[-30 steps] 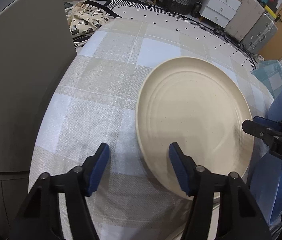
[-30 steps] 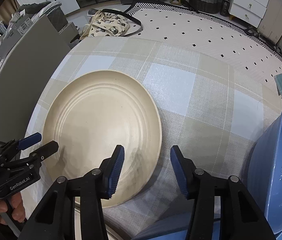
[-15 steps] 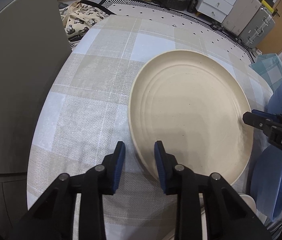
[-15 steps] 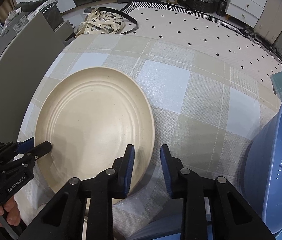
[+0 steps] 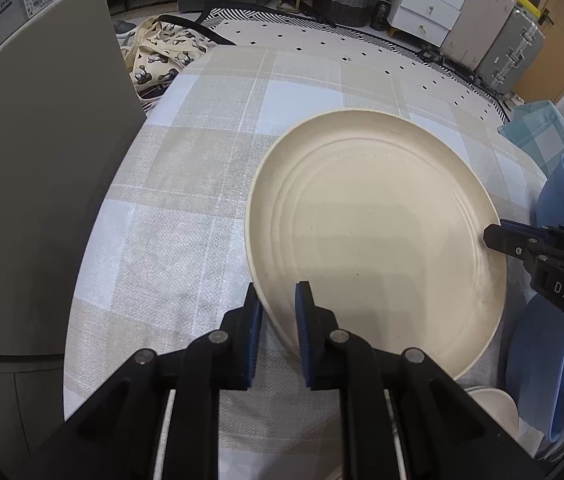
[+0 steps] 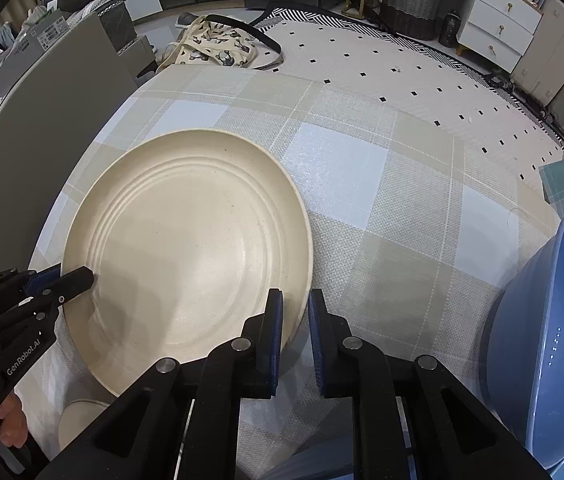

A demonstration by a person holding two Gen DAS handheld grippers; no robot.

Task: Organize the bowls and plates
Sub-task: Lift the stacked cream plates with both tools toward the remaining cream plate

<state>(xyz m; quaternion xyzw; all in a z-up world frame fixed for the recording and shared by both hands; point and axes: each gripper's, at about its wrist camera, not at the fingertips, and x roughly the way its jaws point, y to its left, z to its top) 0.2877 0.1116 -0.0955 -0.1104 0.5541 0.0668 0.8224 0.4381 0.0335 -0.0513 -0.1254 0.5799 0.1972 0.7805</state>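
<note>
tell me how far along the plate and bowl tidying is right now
Early, by the look of it. In hand: the cream plate is pinched at opposite rim edges by the left gripper and the right gripper. Nothing visibly stacked with it yet. Left: placing this plate, plus the blue bowl at the table's right edge and a small cream dish partly hidden near the front edge.

Left gripper (image 5: 275, 312) and right gripper (image 6: 295, 320) both level, jaws closed narrow, each pinching an opposite rim of one plate (image 5: 378, 236) (blue pads on either face).
</note>
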